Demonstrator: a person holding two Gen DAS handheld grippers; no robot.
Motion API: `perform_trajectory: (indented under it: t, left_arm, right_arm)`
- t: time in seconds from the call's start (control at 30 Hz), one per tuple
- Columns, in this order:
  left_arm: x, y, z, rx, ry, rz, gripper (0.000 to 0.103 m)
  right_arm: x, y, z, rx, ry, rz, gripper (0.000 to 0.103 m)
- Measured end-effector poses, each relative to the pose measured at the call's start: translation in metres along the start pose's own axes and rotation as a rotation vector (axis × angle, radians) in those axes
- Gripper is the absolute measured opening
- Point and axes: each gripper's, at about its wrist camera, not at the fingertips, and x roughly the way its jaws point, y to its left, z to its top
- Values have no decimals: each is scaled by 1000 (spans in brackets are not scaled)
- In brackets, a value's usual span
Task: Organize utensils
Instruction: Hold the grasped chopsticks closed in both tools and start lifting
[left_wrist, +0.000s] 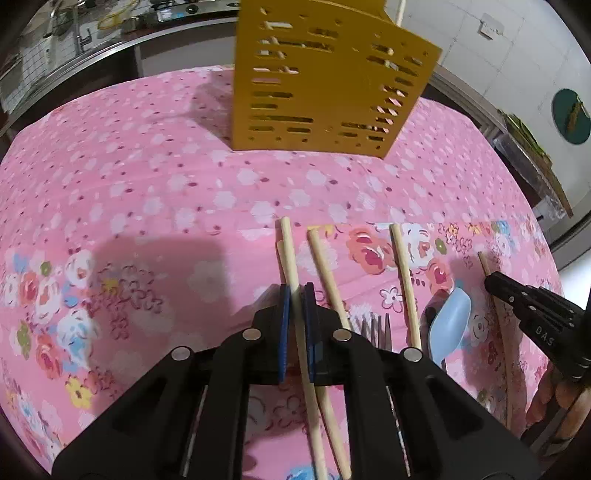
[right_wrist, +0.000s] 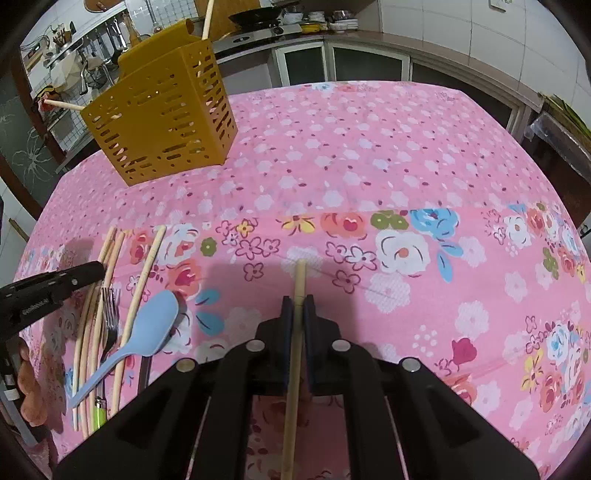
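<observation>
Between the blue pads of the left gripper, a pale, slender wooden chopstick is being pinched over the pink floral tablecloth; the right gripper is clamping another chopstick. Light, stiff, smooth (likely pivoting), each is best gripped mid-shaft. The yellow slotted plastic holder is standing beyond.

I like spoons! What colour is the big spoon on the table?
Light blue. The spoon shows best in the right wrist view.

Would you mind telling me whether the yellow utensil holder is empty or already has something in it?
Not empty: the yellow utensil holder stands upright with a chopstick poking above its rim.
</observation>
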Motion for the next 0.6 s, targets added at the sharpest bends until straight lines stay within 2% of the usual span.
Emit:
perform_trajectory:
  t: [0.13, 0.3, 0.6]
  left_arm:
    - [2, -3, 1, 17, -11, 17, 8]
    - [-1, 1, 1, -3, -21, -6, 7]
    - [-24, 13, -1, -16, -77, -27, 7]
  right_arm:
    - [1, 3, 0, -12, 19, -20, 7]
    - [4, 3, 4, -11, 22, -27, 6]
    - [-8, 1, 2, 35, -40, 22, 6]
